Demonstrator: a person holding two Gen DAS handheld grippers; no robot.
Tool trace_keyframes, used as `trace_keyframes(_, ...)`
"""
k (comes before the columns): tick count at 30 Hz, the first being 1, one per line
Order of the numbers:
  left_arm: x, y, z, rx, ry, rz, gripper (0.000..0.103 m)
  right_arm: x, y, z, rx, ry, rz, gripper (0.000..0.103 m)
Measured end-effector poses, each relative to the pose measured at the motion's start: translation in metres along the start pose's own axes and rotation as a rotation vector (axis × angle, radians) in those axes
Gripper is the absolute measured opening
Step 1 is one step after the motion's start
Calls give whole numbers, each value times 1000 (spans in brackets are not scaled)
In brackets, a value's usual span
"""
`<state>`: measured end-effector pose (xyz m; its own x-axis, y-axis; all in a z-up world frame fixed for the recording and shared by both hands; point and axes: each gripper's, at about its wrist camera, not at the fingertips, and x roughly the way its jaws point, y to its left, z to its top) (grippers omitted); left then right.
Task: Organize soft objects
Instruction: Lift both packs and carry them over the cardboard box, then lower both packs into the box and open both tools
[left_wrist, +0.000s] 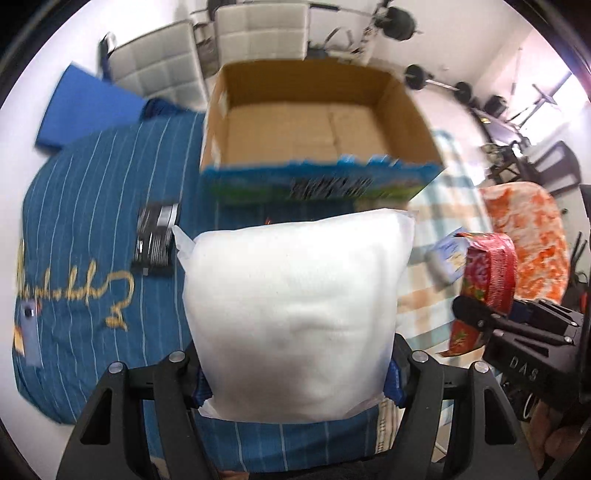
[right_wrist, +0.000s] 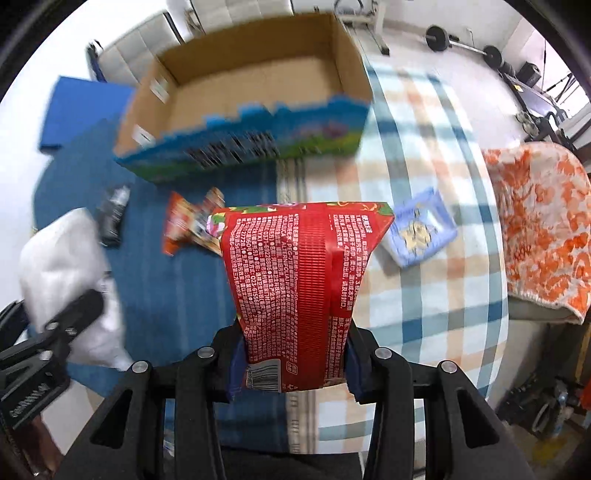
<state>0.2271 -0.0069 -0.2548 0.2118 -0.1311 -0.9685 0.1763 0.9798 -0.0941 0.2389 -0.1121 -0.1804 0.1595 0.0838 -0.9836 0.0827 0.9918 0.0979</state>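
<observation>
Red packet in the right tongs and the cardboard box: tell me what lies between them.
In the right wrist view, an orange snack packet lies on the blue striped cloth between the red packet and the cardboard box; otherwise only cloth.

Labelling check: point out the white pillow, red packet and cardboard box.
white pillow (left_wrist: 295, 314), left wrist view, middle of its face.
red packet (right_wrist: 299, 288), right wrist view, printed back.
cardboard box (left_wrist: 306, 129), left wrist view, inner floor.

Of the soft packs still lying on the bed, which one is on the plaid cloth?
The pale blue pack: it lies on the plaid cloth right of the cardboard box. The orange-red snack pack and the black pack lie on the blue sheet.
</observation>
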Motion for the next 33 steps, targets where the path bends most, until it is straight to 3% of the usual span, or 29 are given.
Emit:
trace_keyframes(7, -46, -19, 52, 72, -76, -26, 67, -35, 16, 35, -60, -112, 27, 45)
trace_keyframes(15, -47, -23, 150, 95, -102, -16, 67, -35, 15, 128, -114, -151, 34, 45)
trace_keyframes(20, -10, -20, 212, 72, -43, -52, 67, 8, 5, 188, -125, -118, 42, 45)
trace_keyframes(24, 41, -14, 251, 35, 53, -90, 67, 53, -2, 236, -122, -69, 52, 45)
trace_keyframes(33, 163, -3, 307, -36, 255, -176, 67, 172, -28, 316, -92, 77, 65, 45)
